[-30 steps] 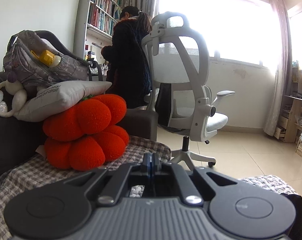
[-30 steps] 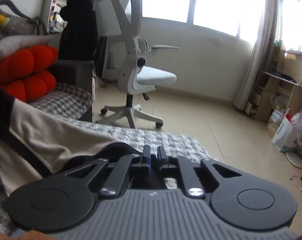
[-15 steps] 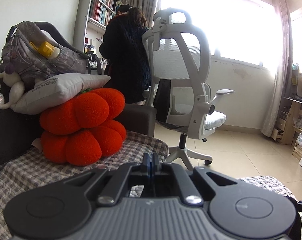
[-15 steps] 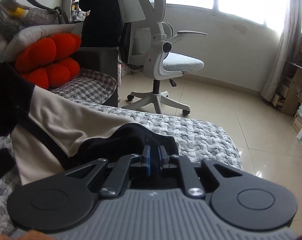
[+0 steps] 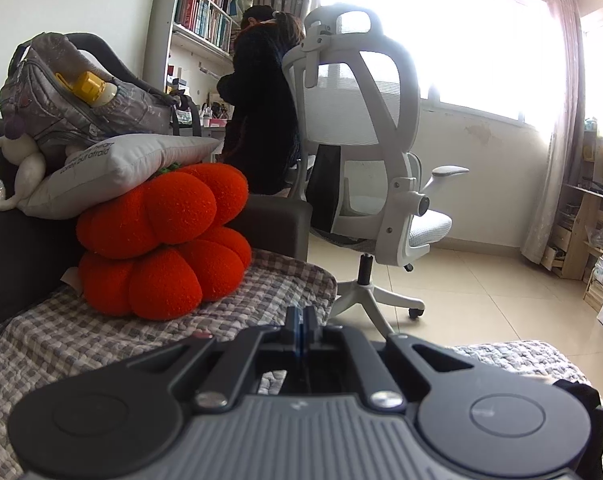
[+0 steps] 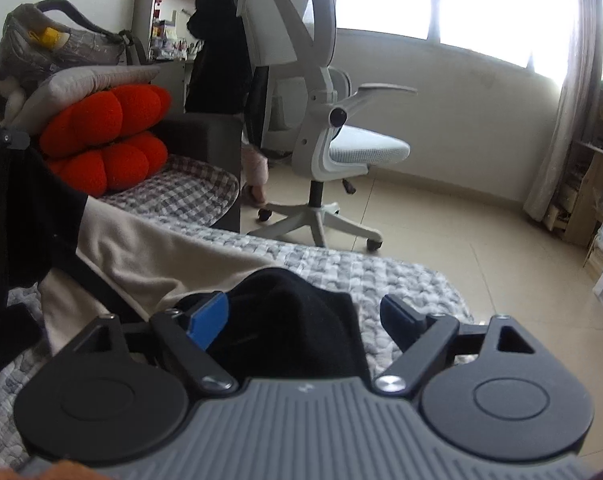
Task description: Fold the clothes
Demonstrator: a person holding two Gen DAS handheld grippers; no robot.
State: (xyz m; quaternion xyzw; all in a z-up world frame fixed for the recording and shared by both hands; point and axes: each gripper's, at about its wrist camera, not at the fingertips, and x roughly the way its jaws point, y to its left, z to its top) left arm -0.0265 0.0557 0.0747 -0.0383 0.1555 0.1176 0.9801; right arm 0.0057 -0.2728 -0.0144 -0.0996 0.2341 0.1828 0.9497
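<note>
- A grey quilted fabric bag [image 5: 81, 108] sits at the ten o'clock corner of the left wrist view, on top of a white printed pillow [image 5: 117, 168]; a yellow-capped bottle [image 5: 89, 88] pokes out of its side pocket.
- The pillow lies on two stacked orange-red plush pumpkin cushions [image 5: 161, 240], which rest on a grey checked quilted cover [image 5: 61, 336] over the dark sofa.
- The left gripper [image 5: 300, 322] points slightly downward toward the cover, its jaws pressed fully together; I cannot tell whether any cloth is pinched between them.
- In the right wrist view the left gripper shows at nine o'clock with black cloth hanging under it.
- The right gripper [image 6: 303, 316] tilts downward, its jaws having just swung wide apart; the blue pads [image 6: 209, 316] stand clear of the fabric.
- The beige garment with black trim [image 6: 153, 256] lies spread on the cover from nine o'clock toward centre; its black end lies bunched between the open jaws, ungripped.
- A white mesh swivel office chair [image 6: 321, 112] stands at twelve o'clock on the tiled floor, a person in dark clothing [image 6: 217, 40] beyond it.
</note>
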